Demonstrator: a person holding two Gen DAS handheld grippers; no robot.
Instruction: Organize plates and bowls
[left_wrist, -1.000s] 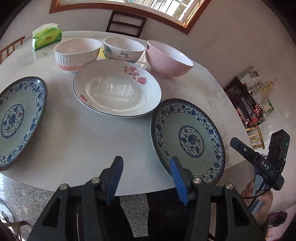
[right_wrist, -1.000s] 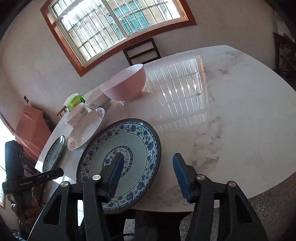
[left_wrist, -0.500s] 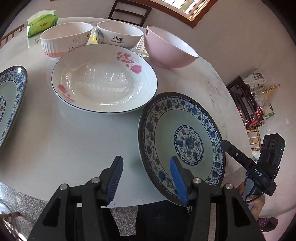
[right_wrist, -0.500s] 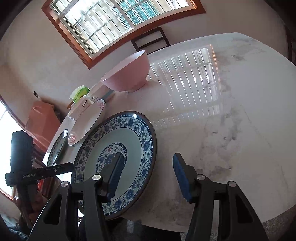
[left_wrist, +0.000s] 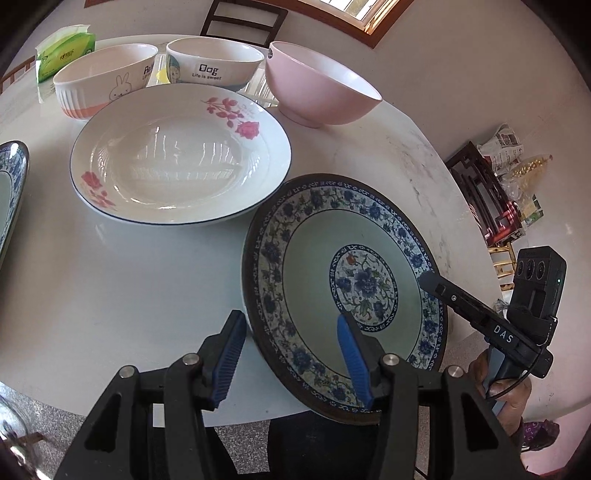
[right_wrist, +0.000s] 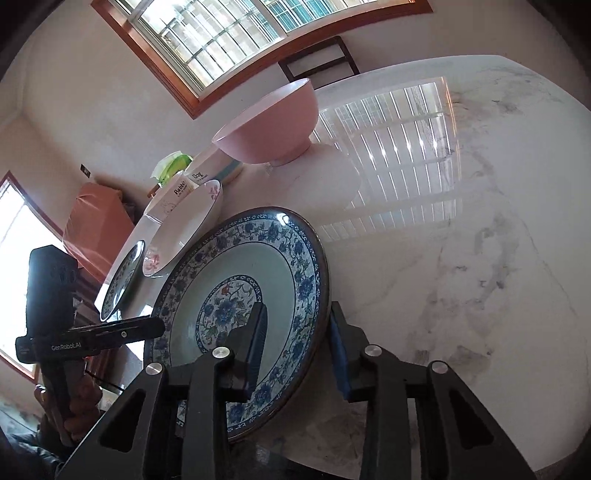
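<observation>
White marble table (left_wrist: 110, 280) carries the dishes. Near its front edge lies a blue floral plate (left_wrist: 343, 280), its near rim overhanging that edge. Both grippers straddle this rim with jaws wide and nothing clamped: the left gripper (left_wrist: 291, 354) from the near side, the right gripper (right_wrist: 299, 343) from the opposite rim. Toward the middle sits a rose-patterned white plate (left_wrist: 177, 155), with a rabbit bowl (left_wrist: 103, 81), a "Dog" bowl (left_wrist: 214, 62) and a pink bowl (left_wrist: 317, 88) along the far edge.

A green tissue pack (left_wrist: 64, 50) sits on the white table (left_wrist: 122, 280)
</observation>
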